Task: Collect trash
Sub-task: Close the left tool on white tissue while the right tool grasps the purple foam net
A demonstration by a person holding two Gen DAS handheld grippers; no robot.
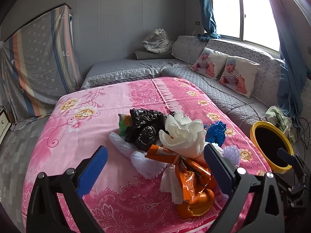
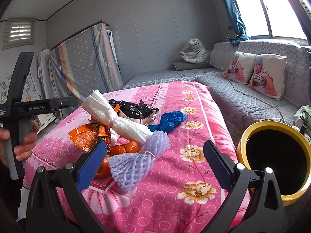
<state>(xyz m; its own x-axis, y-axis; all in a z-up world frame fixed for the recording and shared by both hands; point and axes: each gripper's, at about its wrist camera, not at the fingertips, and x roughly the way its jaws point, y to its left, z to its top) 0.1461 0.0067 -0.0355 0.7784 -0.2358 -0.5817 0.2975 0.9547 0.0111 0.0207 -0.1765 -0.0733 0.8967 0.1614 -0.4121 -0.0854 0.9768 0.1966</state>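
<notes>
The black bag (image 1: 144, 128) hides most of a green packet (image 1: 122, 124), and orange wrappers (image 2: 85, 136) cover some mandarins (image 2: 124, 148).

Daylit, moderately bright. Source: window (image 1: 245, 13), upper right in both views, blown out to white with no outside detail. Soft glare on curtain (image 1: 209, 17) edges beside it. Shadows soft, falling toward the camera under the trash pile (image 1: 165, 145) on the pink blanket (image 1: 87, 136). Strong fisheye bending of walls and ceiling lines; dark vignette at corners. Interior of yellow bin (image 2: 272, 155) pure black. Centre sharp; near frame edges slightly soft. Colours saturated.
</notes>
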